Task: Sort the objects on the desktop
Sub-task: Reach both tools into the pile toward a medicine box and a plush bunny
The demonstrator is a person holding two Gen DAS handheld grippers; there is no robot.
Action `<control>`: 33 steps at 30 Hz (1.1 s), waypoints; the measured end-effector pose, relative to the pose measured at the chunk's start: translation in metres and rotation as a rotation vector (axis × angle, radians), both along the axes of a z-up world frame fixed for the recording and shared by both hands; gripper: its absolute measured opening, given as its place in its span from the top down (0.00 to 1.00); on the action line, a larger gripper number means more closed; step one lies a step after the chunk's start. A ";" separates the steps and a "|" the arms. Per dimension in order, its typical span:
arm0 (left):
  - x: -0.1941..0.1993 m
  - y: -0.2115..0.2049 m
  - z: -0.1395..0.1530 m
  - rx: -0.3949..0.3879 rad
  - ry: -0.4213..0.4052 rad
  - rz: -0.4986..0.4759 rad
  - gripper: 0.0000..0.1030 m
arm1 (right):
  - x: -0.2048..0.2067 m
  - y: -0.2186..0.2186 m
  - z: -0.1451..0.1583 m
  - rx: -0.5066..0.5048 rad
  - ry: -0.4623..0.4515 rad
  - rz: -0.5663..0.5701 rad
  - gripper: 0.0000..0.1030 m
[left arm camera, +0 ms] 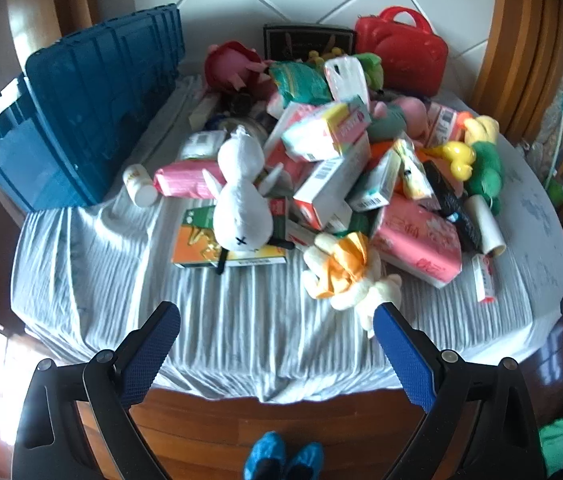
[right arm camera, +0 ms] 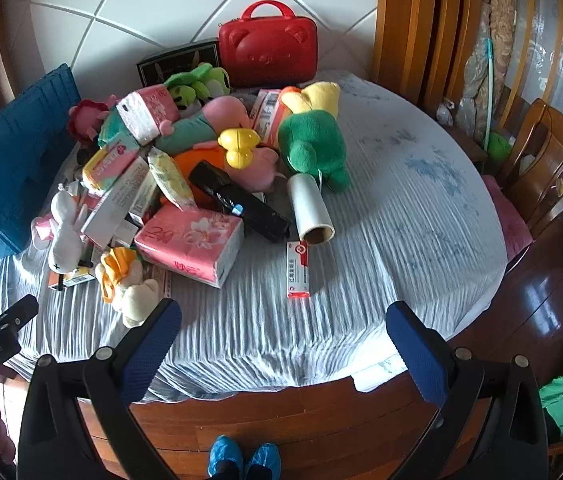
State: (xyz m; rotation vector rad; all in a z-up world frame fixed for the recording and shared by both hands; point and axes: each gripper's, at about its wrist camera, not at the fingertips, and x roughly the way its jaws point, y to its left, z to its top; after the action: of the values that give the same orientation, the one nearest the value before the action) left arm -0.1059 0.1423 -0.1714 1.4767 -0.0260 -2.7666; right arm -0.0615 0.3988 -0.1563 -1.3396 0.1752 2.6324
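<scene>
A heap of toys, boxes and packets covers the table. A white plush rabbit lies on an orange box. A cream plush with an orange bow lies nearest my left gripper, which is open and empty above the near table edge. A pink tissue pack, a black folded umbrella, a clear film roll and a small red-and-white box lie ahead of my right gripper, also open and empty. A green and yellow plush lies further back.
A blue crate with its lid raised stands at the table's left. A red bear-faced case and a dark box stand at the back by the tiled wall. Wooden chairs stand to the right. The grey cloth is bare on the right.
</scene>
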 end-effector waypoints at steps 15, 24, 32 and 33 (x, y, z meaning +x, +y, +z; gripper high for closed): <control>-0.049 0.064 -0.079 -0.036 -0.069 0.176 0.04 | -0.065 0.038 -0.099 -0.033 -0.063 0.105 0.00; -0.065 0.076 -0.108 -0.066 -0.076 0.155 0.17 | -0.093 0.033 -0.136 -0.054 -0.103 0.128 0.00; -0.066 0.061 -0.119 -0.045 -0.106 0.160 0.50 | -0.100 0.029 -0.146 -0.031 -0.127 0.095 0.25; -0.066 0.060 -0.120 -0.041 -0.104 0.159 0.50 | -0.101 0.027 -0.146 -0.017 -0.125 0.099 0.28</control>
State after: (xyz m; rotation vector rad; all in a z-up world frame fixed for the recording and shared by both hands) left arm -0.1721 0.2028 -0.2914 1.5383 0.0323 -2.5490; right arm -0.1626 0.4263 -0.3025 -1.5511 0.1167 2.6200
